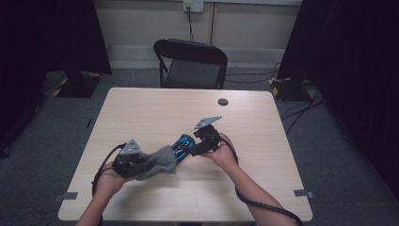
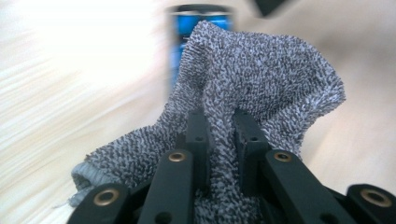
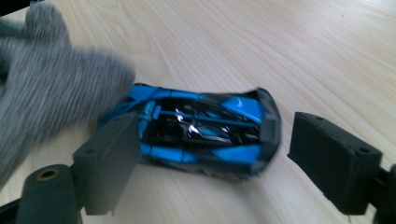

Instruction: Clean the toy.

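Grey cloth clamped in my left claw, blue-and-black packet lying free before my right.

Black jaws of my left gripper (image 2: 219,135) pinch the speckled grey cloth (image 2: 252,84), which drapes over them and hides most of the blue-and-black packet (image 2: 180,42) beyond; its near end is covered, its far end blurred. From the right gripper view, my right gripper (image 3: 205,161) stands open, jaws wide to either side of the packet (image 3: 201,128), not pressing it; the left jaw overlaps the packet's corner, and I cannot tell if they touch. The packet lies flat on the pale wooden table (image 1: 155,108), between both grippers, the cloth (image 1: 157,162) overlapping one end. A small dark disc (image 1: 223,101) sits near the far edge, well apart; a black folding chair (image 1: 190,63) stands behind the table.
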Tool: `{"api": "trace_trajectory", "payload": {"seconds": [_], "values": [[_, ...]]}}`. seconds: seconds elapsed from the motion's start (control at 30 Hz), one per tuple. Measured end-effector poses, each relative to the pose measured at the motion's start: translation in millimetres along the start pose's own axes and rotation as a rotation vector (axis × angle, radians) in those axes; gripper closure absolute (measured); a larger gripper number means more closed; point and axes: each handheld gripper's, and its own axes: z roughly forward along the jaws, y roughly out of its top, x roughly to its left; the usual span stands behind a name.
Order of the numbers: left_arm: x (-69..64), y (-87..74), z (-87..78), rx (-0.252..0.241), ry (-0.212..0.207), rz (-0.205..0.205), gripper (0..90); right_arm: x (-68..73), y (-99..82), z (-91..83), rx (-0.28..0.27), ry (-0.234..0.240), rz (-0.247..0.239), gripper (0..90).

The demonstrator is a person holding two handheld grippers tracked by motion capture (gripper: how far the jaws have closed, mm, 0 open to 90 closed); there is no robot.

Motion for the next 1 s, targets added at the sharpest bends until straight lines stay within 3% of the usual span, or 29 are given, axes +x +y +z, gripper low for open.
{"api": "trace_trajectory", "payload": {"seconds": [0.1, 0.2, 0.33, 0.47, 0.63, 0.73, 0.87, 1.0], "values": [[16.2, -11.5, -2.3, 0.002, 0.059, -0.068, 78.1, 9.6, 3.8, 13.8, 0.018, 0.008, -0.037, 14.5], [21.8, -16.7, -0.3, 0.028, 0.097, -0.081, 78.0, 21.4, 6.8, 28.4, 0.059, -0.001, -0.109, 14.5], [24.3, -22.3, 3.3, 0.059, 0.102, -0.090, 77.6, 31.1, 10.6, 41.9, 0.069, 0.008, -0.141, 14.5], [23.6, -27.0, 5.0, 0.076, 0.113, -0.090, 76.1, 29.8, 9.0, 49.5, 0.086, 0.001, -0.156, 14.6], [23.2, -30.3, 12.4, 0.098, 0.099, -0.084, 74.7, 26.7, 3.0, 51.2, 0.090, -0.016, -0.179, 13.6], [22.1, -30.3, 14.4, 0.096, 0.097, -0.082, 73.8, 28.1, 1.5, 53.8, 0.094, -0.029, -0.204, 7.8], [19.2, -33.5, 17.4, 0.088, 0.099, -0.073, 63.0, 26.7, 1.9, 57.8, 0.096, -0.016, -0.196, 3.8], [18.7, -33.6, 15.4, 0.041, 0.084, -0.082, 49.1, 21.2, -3.1, 58.9, 0.052, 0.019, -0.184, 3.2]]}}
